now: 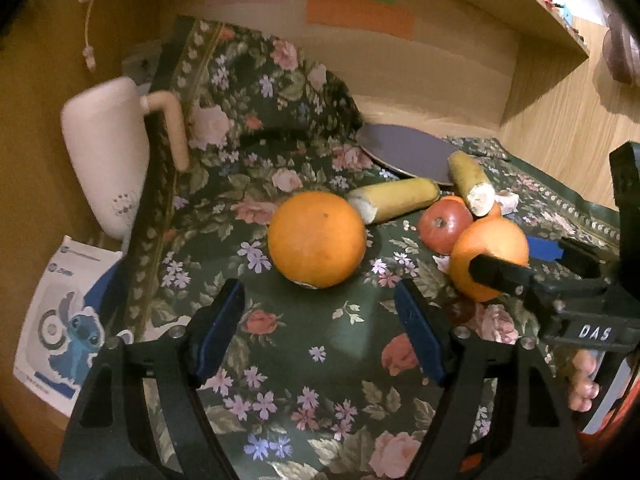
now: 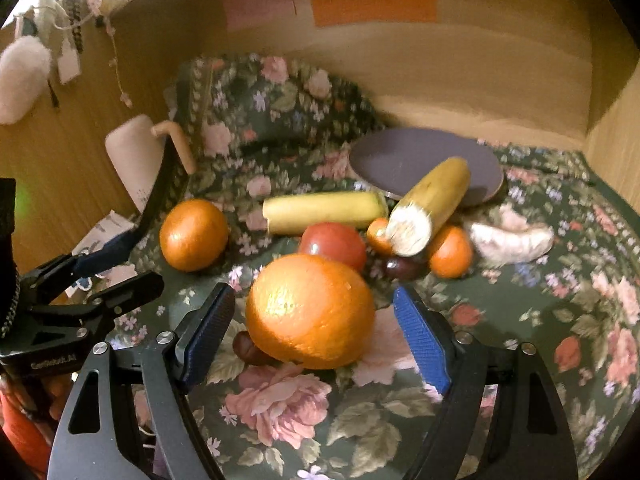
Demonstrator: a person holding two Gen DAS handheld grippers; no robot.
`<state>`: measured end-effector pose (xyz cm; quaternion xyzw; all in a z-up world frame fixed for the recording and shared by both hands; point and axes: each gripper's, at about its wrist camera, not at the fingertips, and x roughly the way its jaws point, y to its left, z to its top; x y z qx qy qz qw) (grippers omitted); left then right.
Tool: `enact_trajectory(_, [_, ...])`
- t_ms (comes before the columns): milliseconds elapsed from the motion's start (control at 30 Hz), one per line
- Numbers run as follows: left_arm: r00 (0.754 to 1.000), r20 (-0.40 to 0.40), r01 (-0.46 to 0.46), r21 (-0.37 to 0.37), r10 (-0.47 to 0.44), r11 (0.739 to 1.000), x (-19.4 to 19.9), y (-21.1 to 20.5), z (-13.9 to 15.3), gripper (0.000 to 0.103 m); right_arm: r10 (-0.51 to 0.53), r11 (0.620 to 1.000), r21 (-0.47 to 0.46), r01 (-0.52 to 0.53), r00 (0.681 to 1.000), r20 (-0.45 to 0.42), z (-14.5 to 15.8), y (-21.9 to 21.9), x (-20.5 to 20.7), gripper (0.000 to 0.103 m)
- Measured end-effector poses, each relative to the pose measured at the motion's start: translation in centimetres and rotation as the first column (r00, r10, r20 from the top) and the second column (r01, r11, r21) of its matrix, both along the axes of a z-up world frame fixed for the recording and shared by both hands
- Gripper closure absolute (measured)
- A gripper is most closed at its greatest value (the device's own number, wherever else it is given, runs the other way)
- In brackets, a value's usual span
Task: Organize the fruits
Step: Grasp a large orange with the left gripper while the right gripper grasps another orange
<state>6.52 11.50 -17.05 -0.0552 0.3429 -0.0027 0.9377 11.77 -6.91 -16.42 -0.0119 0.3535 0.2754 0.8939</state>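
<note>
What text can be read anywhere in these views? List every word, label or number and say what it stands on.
"DAS": white letters on the right gripper, on its black body, seen from the left wrist view.
White embossed label on the left gripper body, right wrist view: too blurred to read.
Print on the cartoon leaflet: too small to read.
Pink, green and orange sticky notes on the back wall: no legible writing.
</note>
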Motion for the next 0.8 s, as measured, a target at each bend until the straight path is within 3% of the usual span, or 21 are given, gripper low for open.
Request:
enact_trajectory(133, [1.000,-0.017,0.016,-0.023,-0.016,1.000,1.5,0.4,-0.5,0.022,-0.005,1.000,-0.013,0.004,1.000,-0.030,-0.6,0.4,0.4,0.024])
enact_trajectory(200, [0.999,-0.025,0.021,-0.032,-0.022,0.999,2.5,0.5,-0.7,0.022,0.008,1.000,-0.014,-0.009,0.999,-0.034,-0.5,0.4,0.3,0.035])
enact_trajectory(233, [0.999,-0.030,0.023,-0.034,-0.024,0.999,2.9,0.6,-0.9,0.022,0.011,1.000,-0.017,-0.012,0.999,-0.037,-0.5,0.4,0.4,0.036])
enact_trajectory(567, [0.999,-0.045,-0.003,-0.089,-0.001,0.996,6.4,1.4,-1.3,0.022,-0.025,1.000,0.001,0.025,1.000,-0.010,0.1,-0.6,0.8,0.036])
enact_trajectory(667, [0.999,-0.043,0.011,-0.108,-0.016,0.994,6.8,1.4,-1.1,0.038,-0.045,0.999,0.013,0.044,0.999,0.016,0.9,-1.5,0.9,0.036])
enact_trajectory(800, [0.999,-0.043,0.007,-0.093,-0.011,0.996,6.9,1.1,-0.8,0.038,-0.067,0.998,0.015,0.067,0.996,0.056,1.8,-2.5,1.3,0.036])
